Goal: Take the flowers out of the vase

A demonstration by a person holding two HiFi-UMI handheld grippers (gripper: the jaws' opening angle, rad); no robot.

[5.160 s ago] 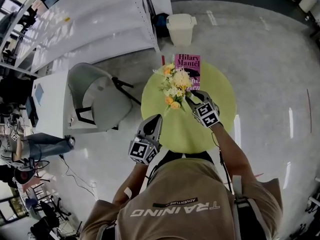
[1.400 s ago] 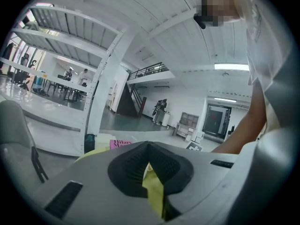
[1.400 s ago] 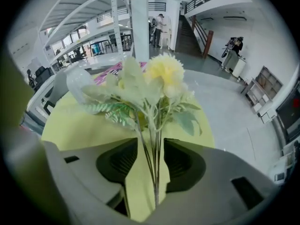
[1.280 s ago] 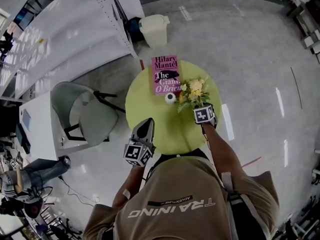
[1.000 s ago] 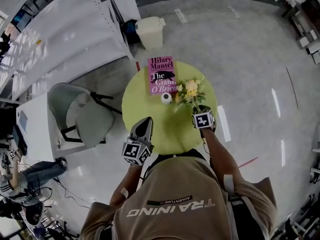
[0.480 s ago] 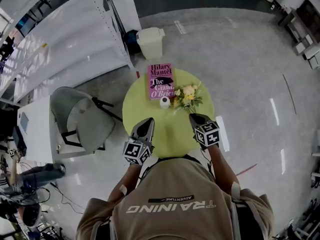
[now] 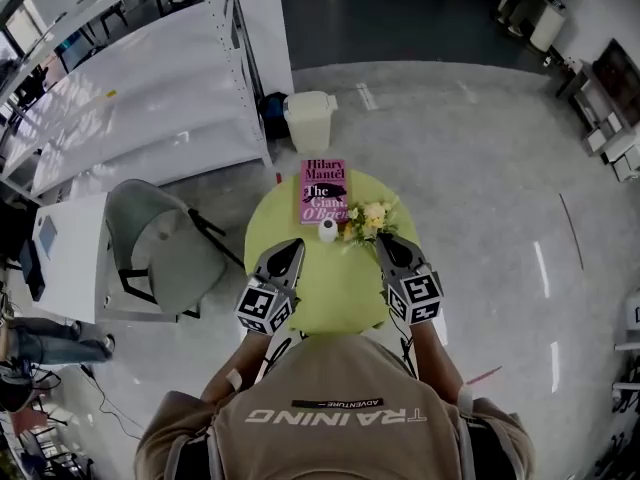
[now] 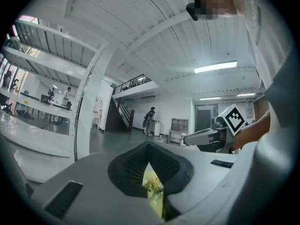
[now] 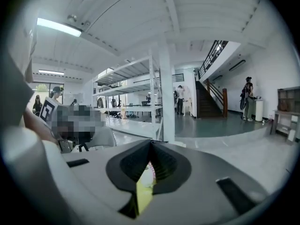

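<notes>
The yellow and white flowers (image 7: pixel 366 218) lie on the round yellow-green table (image 7: pixel 330 293), just right of the small white vase (image 7: pixel 327 230), which stands with nothing in it. My right gripper (image 7: pixel 382 240) hangs above the table's near right, shut and holding nothing, apart from the flowers. My left gripper (image 7: pixel 293 246) hovers over the near left, also shut and bare. In the left gripper view the jaw tips (image 8: pixel 149 146) meet, and the flowers (image 8: pixel 153 185) show through the gap below. In the right gripper view the shut tips (image 9: pixel 151 144) frame the vase (image 9: pixel 148 177).
A pink book (image 7: pixel 323 189) lies at the table's far edge. A white bin (image 7: pixel 310 118) stands on the floor beyond. A grey chair (image 7: pixel 165 243) and a white desk (image 7: pixel 60 258) are on the left, with white shelving (image 7: pixel 130 78) behind.
The right gripper let go of the flowers, left them lying beside the vase, shut, and rose back toward the person. The left gripper rose a little.
</notes>
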